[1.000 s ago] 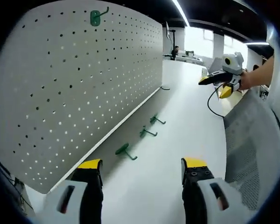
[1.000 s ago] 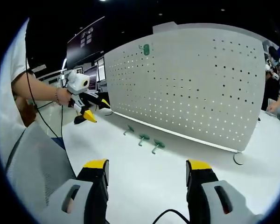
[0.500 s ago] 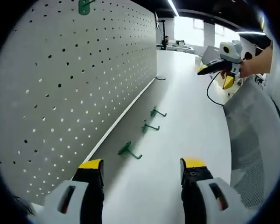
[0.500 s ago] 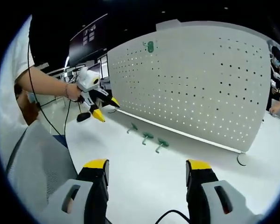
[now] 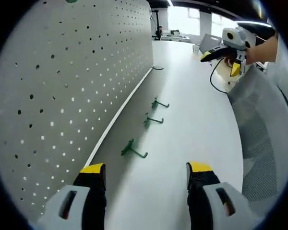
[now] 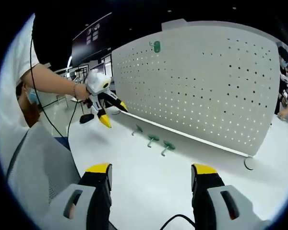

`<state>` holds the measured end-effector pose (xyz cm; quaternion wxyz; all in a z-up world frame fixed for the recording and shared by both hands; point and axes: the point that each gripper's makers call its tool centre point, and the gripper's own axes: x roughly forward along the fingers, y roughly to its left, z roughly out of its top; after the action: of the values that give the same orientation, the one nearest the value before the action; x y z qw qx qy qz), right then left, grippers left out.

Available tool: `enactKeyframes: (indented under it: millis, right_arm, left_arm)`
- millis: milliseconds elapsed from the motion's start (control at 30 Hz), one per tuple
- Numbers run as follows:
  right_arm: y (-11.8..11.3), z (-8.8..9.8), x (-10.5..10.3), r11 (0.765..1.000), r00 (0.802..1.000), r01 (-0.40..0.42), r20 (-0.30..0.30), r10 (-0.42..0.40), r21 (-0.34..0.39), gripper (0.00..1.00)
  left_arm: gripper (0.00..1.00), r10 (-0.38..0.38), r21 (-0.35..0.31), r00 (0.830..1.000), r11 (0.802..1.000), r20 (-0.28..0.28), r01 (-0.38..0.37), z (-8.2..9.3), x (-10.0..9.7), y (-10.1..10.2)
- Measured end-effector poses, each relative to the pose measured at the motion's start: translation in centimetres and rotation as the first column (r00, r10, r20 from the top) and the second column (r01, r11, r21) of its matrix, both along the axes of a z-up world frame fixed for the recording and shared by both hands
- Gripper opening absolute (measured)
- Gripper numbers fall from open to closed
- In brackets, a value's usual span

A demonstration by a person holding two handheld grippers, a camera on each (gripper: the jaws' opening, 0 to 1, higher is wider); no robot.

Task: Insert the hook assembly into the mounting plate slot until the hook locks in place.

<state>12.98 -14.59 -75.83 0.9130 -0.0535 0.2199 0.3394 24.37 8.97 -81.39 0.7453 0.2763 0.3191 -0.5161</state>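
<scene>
Standing on a white table [image 6: 149, 182] (office behind), a pegboard [image 6: 206, 81].

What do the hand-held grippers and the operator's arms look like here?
Each hand-held gripper: grey body, black jaws with yellow tips, seen on the left gripper and right gripper. A black cable trails from the right one. The person wears a white short sleeve and a bracelet.

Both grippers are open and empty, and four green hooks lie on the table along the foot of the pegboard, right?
Not four: three green hooks lie on the table below the pegboard, as the right gripper view shows. Both the left gripper and right gripper are open and empty.
</scene>
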Motion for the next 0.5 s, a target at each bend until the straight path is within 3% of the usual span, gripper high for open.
enactKeyframes:
  millis: [500]
  right_arm:
    - [0.3, -0.4, -0.3, 1.0, 1.0, -0.003, -0.008, 0.002, -0.007, 0.65]
  left_arm:
    - [0.71, -0.082, 0.072, 0.997, 0.994, -0.011, 0.083, -1.5, 1.1, -0.4]
